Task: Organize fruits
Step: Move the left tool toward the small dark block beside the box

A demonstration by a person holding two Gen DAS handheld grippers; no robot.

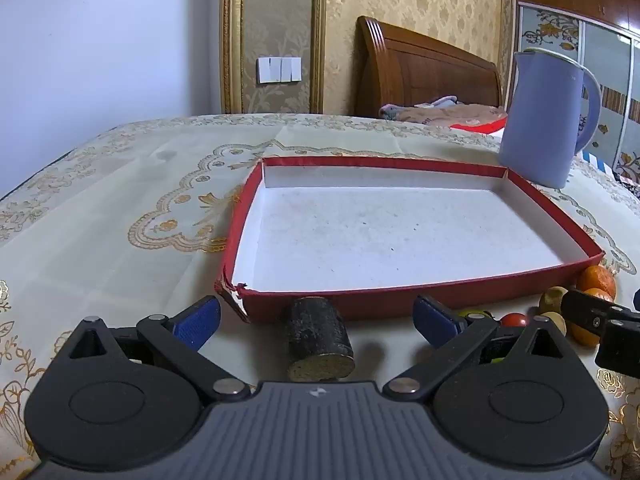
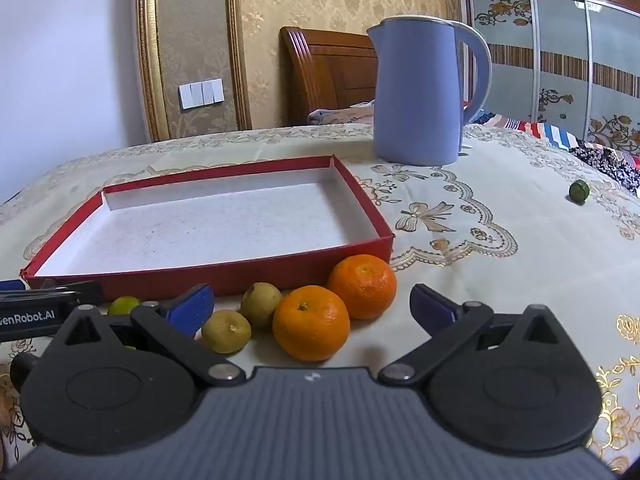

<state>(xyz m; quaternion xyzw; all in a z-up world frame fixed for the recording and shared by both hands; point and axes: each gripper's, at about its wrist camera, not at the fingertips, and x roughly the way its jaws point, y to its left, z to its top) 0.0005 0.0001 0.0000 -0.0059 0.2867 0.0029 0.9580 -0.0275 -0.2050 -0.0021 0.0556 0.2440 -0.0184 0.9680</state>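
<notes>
Tomato half hidden behind left gripper fingers.

worktop: cream gold-patterned cloth | on it: red tray, blue kettle, two mandarins, limes, dark cylinder

left tongs agape, right tongs agape
</notes>
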